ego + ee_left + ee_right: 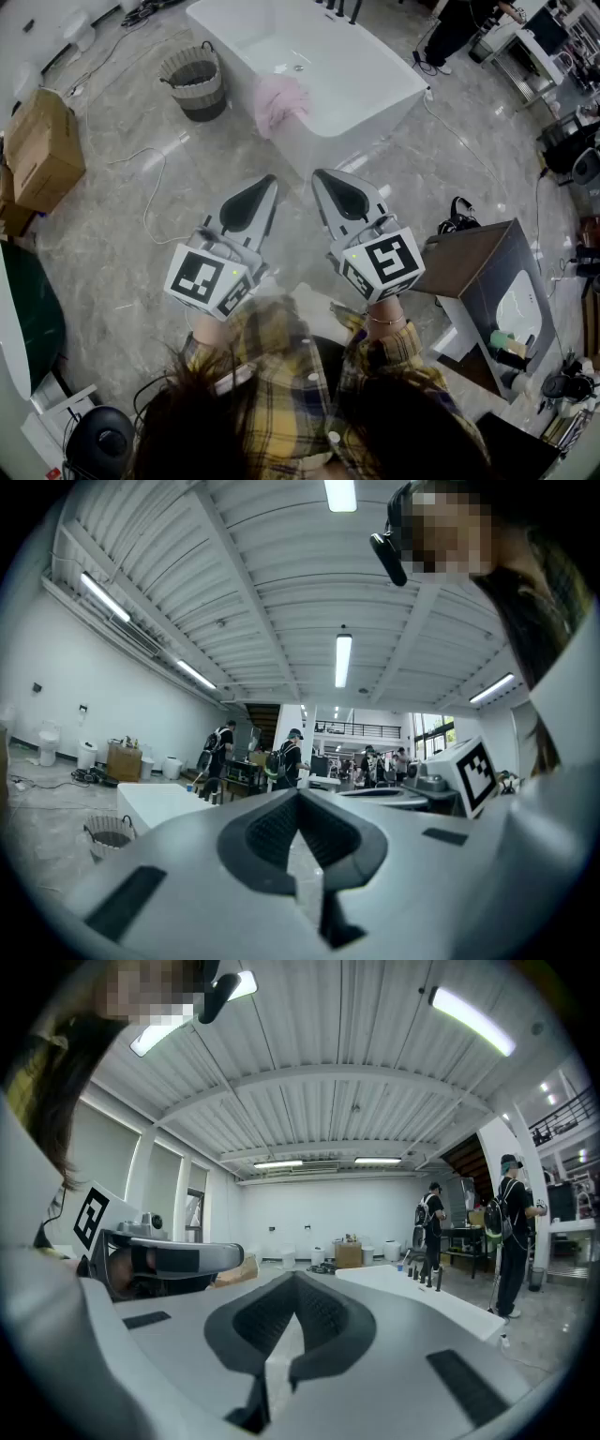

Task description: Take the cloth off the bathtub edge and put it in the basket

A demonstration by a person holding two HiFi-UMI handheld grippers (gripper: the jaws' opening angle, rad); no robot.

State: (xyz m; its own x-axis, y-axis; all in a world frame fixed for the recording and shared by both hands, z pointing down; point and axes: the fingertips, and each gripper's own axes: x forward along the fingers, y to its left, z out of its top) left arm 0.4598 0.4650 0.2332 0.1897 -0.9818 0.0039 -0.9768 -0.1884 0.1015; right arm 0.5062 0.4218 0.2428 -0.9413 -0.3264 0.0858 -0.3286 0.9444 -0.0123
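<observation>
The left gripper (265,190) and the right gripper (325,187) both have their jaws pressed together on nothing, side by side, well short of the bathtub (398,80). The pink cloth (279,101) hangs over the bathtub's near edge. The basket (194,82) stands just beside the bathtub, and its inside is hard to make out.
</observation>
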